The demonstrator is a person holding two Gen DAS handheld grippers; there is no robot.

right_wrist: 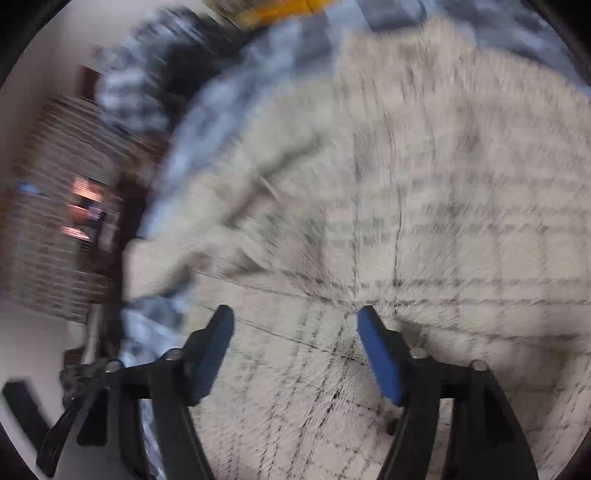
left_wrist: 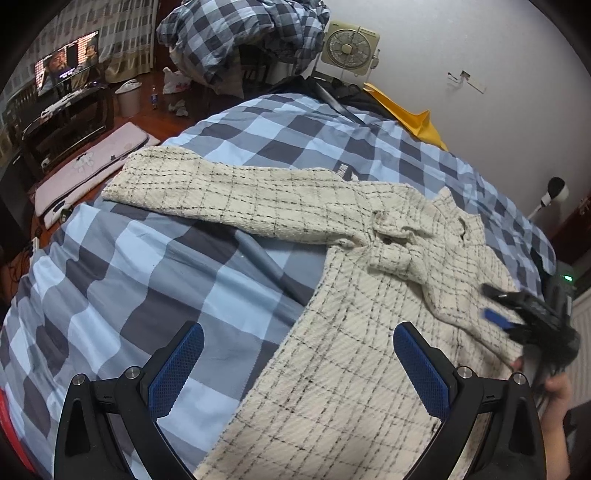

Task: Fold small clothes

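Note:
A cream garment with thin black checks [left_wrist: 351,332] lies spread on the bed, one long sleeve [left_wrist: 229,195] stretched to the left and its collar [left_wrist: 402,236] bunched near the middle. My left gripper [left_wrist: 295,354] is open and empty, hovering over the garment's left edge. My right gripper [left_wrist: 495,306] shows at the right in the left wrist view, blurred, over the garment's right side. In the right wrist view it [right_wrist: 295,332] is open and empty just above the cream fabric [right_wrist: 424,221]; that view is motion-blurred.
The bed has a blue and grey checked cover [left_wrist: 147,277]. A heap of the same checked bedding [left_wrist: 243,33], a fan [left_wrist: 349,46] and a yellow cloth [left_wrist: 406,114] stand at the far end. A TV [left_wrist: 66,61] and floor mats [left_wrist: 92,166] are at the left.

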